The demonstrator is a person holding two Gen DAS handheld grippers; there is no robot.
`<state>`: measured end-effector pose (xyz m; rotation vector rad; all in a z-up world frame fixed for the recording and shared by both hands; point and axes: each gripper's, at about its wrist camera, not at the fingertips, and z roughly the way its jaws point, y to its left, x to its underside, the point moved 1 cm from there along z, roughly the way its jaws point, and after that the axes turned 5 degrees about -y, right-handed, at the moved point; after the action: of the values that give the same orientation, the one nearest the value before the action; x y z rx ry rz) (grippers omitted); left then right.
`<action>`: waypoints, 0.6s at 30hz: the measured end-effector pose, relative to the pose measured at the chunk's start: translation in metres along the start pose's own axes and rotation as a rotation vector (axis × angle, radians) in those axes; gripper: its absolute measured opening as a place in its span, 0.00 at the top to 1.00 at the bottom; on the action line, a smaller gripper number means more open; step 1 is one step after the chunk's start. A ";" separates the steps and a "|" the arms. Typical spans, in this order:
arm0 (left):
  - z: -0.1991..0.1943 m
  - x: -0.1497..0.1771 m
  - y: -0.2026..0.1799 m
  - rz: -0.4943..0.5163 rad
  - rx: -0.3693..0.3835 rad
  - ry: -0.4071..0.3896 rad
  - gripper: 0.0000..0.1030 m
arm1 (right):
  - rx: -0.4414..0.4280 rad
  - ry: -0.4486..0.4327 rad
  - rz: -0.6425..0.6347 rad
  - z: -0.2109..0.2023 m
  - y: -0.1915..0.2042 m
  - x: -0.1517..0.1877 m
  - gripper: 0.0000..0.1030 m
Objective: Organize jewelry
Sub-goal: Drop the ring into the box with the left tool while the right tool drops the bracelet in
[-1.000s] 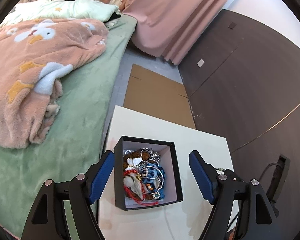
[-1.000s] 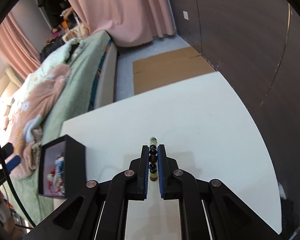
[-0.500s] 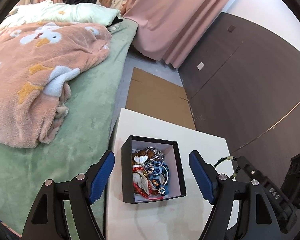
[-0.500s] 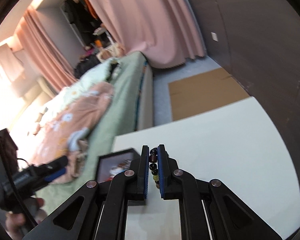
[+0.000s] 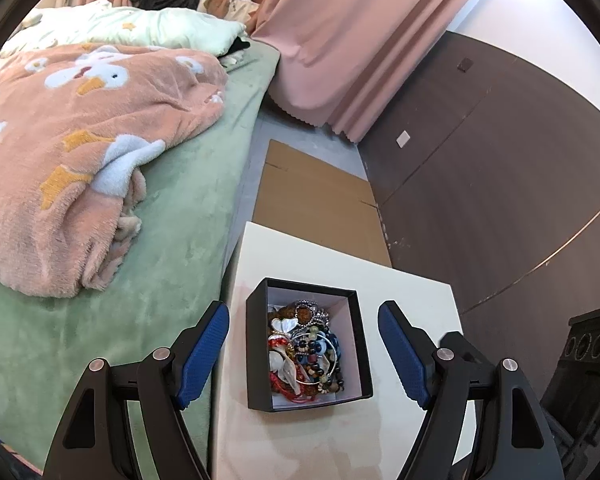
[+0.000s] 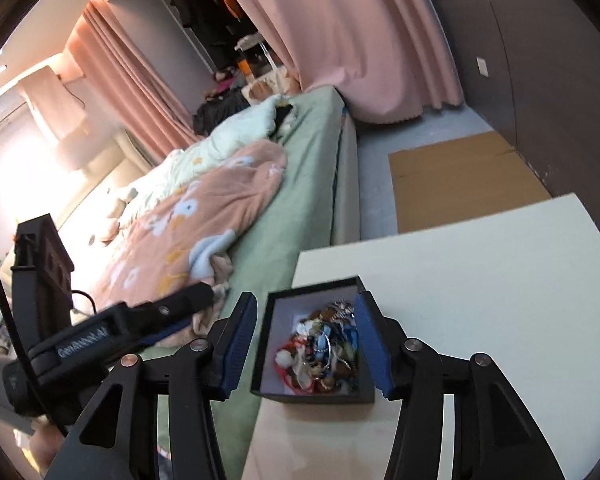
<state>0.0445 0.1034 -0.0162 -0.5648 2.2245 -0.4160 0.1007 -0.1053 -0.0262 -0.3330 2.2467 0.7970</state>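
The right gripper is hanging just over the black box with its jaws having just been opening and nothing showing between them now — so the bead bracelet it was carrying is, I judge, lying in the heap of jewelry inside. The left gripper is standing released too, its blue pads spread well apart on either side of the same box without touching it, on the pale tabletop beside the bed. The drop-off step is looking finished; no loose piece is showing on the tabletop, so the next move calls for backing the right gripper clear and checking for anything left.
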 end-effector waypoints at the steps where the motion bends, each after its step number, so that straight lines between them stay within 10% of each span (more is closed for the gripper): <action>1: -0.001 0.000 0.000 0.002 -0.001 -0.003 0.25 | -0.008 0.003 0.019 -0.002 -0.006 -0.001 0.50; 18: -0.011 0.025 -0.043 0.127 -0.047 -0.032 0.13 | 0.071 -0.054 0.054 -0.062 -0.038 0.001 0.25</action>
<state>0.0326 0.0556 -0.0043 -0.4486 2.2295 -0.2881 0.0831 -0.1741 -0.0099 -0.2159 2.2353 0.7432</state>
